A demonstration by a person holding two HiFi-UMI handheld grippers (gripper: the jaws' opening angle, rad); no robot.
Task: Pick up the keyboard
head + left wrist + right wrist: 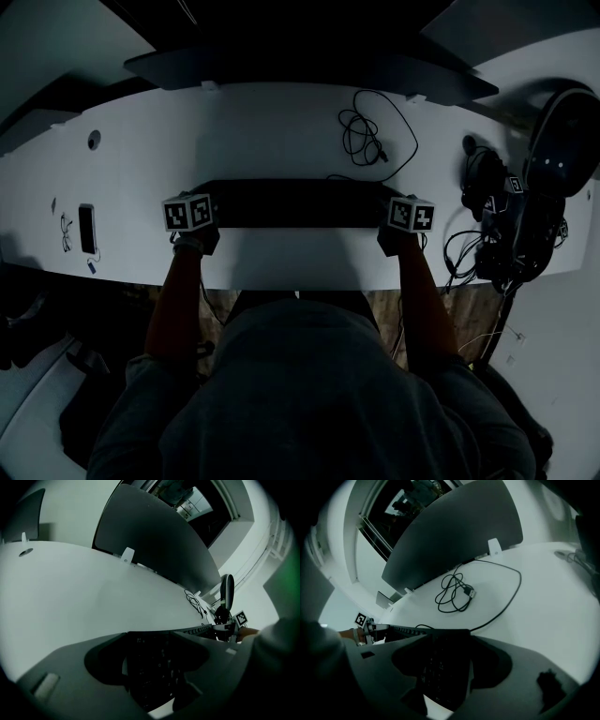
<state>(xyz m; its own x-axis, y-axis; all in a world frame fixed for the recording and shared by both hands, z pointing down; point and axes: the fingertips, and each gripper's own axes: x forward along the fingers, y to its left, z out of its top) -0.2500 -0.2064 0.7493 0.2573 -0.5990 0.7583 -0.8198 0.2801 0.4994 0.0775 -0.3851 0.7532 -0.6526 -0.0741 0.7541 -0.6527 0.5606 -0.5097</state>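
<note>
Both wide open — left claw (pixel 157 667) and right claw (pixel 443 667) each straddle one end of the keyboard (pixel 300 203), ungripped.

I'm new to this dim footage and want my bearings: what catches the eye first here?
A black keyboard lies near the front edge of the white desk. The left gripper is at its left end and the right gripper at its right end, each with open jaws around that end. Behind the keyboard, a loose cable lies coiled on the desk.
</note>
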